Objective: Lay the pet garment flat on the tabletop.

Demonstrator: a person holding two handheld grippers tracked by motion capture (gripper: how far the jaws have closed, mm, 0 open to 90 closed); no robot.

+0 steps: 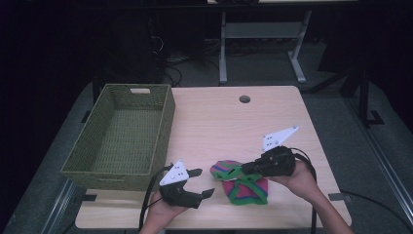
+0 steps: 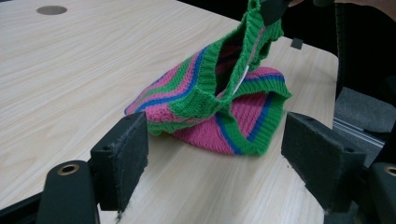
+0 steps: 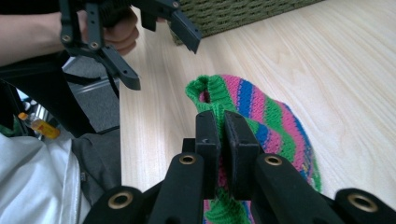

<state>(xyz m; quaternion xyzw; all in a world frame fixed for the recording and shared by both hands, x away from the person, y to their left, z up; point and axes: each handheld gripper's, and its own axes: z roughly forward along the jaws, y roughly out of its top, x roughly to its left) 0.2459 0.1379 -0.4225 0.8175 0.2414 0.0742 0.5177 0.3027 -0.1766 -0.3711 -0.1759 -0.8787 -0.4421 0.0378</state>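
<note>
Right gripper (image 3: pixel 222 140): jaws clamped on the green hem of the striped knit garment (image 1: pixel 242 183), lifting one edge; the rest lies on the table (image 1: pixel 219 122) beneath. Left gripper (image 1: pixel 197 182): jaws apart, nothing between, garment just ahead. Best to take the opposite hem squarely. Basket (image 1: pixel 122 136) beyond the left gripper. Garment type unclear: bunched.

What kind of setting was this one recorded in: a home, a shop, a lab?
Most likely a lab or workshop set up for recording. A bare wooden table with a cable hole stands before a metal-framed bench, with loose cables on the grey floor and dark surroundings.
</note>
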